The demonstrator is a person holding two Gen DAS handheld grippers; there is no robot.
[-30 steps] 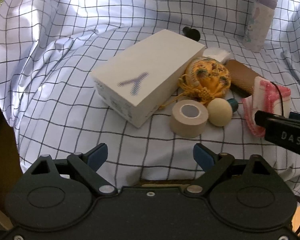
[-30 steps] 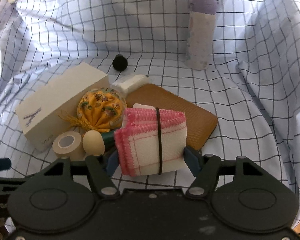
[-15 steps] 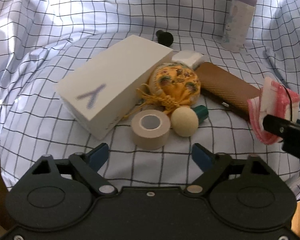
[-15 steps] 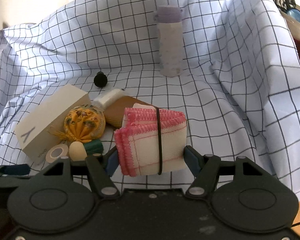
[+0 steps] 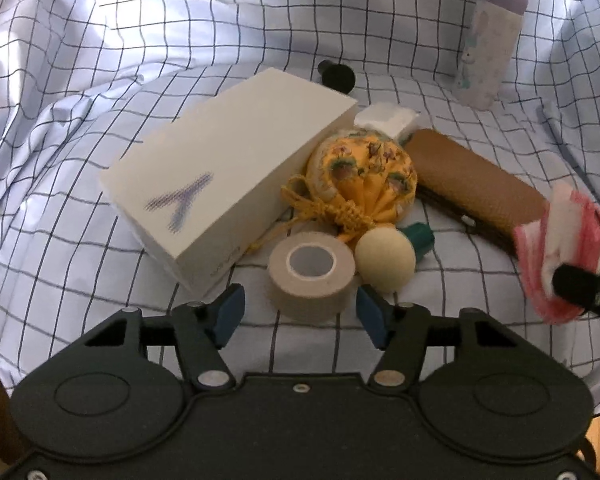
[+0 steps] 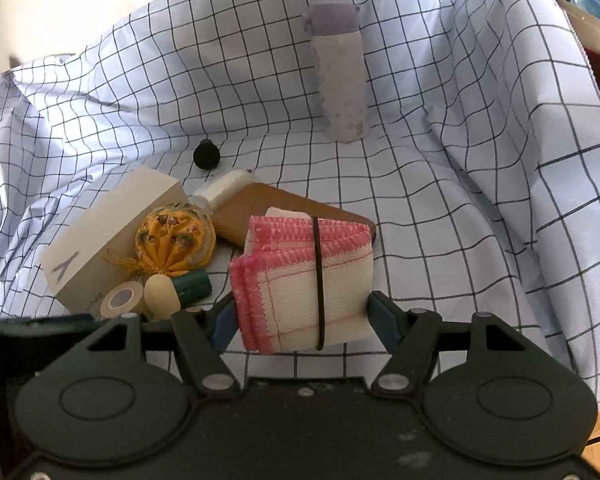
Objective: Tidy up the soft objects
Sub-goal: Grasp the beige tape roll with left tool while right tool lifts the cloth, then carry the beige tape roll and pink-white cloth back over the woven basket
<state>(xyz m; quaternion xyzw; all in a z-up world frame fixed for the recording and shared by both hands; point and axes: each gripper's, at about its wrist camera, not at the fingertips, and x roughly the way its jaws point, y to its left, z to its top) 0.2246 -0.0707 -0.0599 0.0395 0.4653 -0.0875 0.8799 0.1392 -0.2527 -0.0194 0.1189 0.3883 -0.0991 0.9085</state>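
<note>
A beige tape roll (image 5: 312,276) lies on the checked cloth (image 5: 100,80), just ahead of and between the fingertips of my left gripper (image 5: 300,314). Its jaws are closing, and a gap still shows on each side of the roll. Beside the roll are a cream ball (image 5: 385,260) and a yellow drawstring pouch (image 5: 360,176). My right gripper (image 6: 302,320) is shut on a folded white cloth with pink edging (image 6: 296,280), bound by a black band and held above the surface. That cloth also shows at the right edge of the left wrist view (image 5: 560,248).
A white box (image 5: 228,176) lies left of the pouch. Behind are a brown case (image 5: 476,188), a small white pack (image 5: 386,118), a green cap (image 5: 420,238), a black knob (image 5: 336,76) and an upright lilac-capped bottle (image 6: 340,76). The checked cloth rises in folds all around.
My left gripper's jaws have narrowed from wide apart, and it has moved in on the tape roll. The right gripper has drawn back and up with the pink-edged cloth still in it.
</note>
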